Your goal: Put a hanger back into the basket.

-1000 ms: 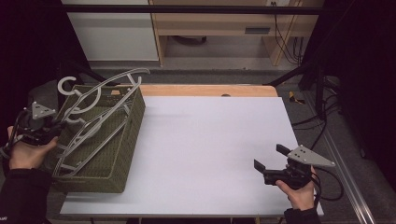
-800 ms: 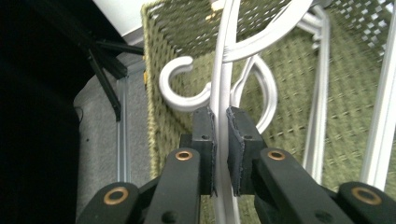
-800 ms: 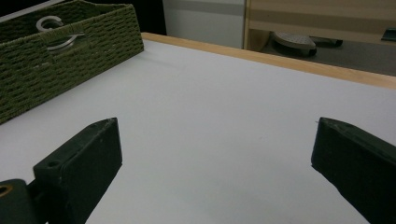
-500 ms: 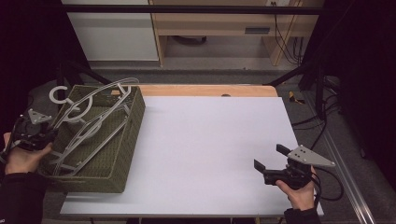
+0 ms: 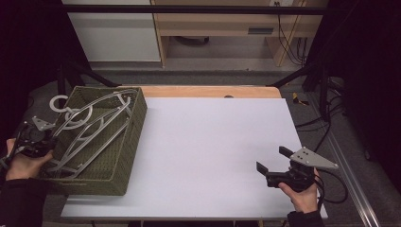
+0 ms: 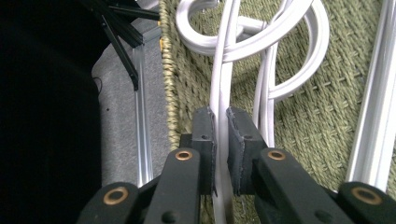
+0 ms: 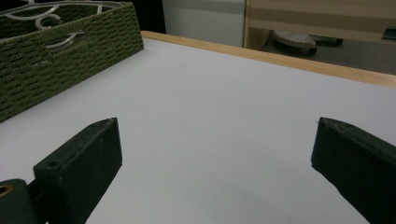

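A green woven basket (image 5: 128, 150) stands on the left end of the white table (image 5: 213, 142). Several white clothes hangers (image 5: 94, 124) lie tilted in it, their hooks (image 5: 60, 103) poking over its far left rim. My left gripper (image 5: 47, 142) is at the basket's left side, shut on the bar of one hanger (image 6: 219, 84); the hooks (image 6: 261, 32) curl just ahead over the basket weave (image 6: 317, 116). My right gripper (image 5: 270, 162) rests low over the table's near right corner, open, nothing between its jaws (image 7: 215, 158). The basket (image 7: 60, 51) shows far off to its left.
A wooden strip (image 5: 208, 91) runs along the table's far edge, with a shelf unit and floor beyond. Cables (image 5: 326, 127) and a metal rail (image 5: 352, 182) lie past the right edge. White tabletop spreads between the basket and the right gripper.
The hangers have sunk from sticking up above the basket to lying lower in it, carried down and nearer the person by my left gripper. The right gripper has stayed still.
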`<state>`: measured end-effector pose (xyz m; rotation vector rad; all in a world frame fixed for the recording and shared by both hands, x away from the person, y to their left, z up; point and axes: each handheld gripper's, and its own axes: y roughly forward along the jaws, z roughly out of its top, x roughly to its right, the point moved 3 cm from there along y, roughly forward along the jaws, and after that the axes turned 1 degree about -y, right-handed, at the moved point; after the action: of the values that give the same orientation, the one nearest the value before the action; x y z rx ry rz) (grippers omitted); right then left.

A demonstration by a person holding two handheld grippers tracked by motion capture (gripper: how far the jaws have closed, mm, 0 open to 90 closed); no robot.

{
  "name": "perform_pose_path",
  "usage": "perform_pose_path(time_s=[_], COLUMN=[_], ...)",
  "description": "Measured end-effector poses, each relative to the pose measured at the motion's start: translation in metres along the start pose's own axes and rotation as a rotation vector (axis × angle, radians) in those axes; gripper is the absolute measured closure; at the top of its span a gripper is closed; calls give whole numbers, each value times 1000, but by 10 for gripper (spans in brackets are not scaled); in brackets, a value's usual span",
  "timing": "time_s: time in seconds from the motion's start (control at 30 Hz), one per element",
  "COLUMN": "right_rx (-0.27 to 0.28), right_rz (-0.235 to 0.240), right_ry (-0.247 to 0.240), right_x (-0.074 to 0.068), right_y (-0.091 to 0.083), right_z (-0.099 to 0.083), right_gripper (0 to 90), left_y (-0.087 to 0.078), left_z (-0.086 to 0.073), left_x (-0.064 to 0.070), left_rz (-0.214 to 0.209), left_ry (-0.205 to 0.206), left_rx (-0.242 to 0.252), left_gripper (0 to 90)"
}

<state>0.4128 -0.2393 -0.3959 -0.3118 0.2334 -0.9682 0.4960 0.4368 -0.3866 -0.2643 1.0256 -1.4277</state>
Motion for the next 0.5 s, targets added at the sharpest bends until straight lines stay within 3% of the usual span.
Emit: perform_pose_path(time_s=[0.2, 0.37, 0.5], right_rx=[3, 3, 4], right_rz=[-4, -5, -3], right_ry=[1, -1, -3], right_x=[0, 0, 0], right_y=[0, 0, 0], right_z=[0, 0, 1], right_gripper=[21, 21, 21], left_y=[7, 8, 9], left_z=[-2, -1, 0], left_x=[7, 10, 13], left_rz=[-13, -6, -1], left_ry=[-3, 39, 46], left_rx=[-17, -54, -77], left_gripper=[820, 819, 817])
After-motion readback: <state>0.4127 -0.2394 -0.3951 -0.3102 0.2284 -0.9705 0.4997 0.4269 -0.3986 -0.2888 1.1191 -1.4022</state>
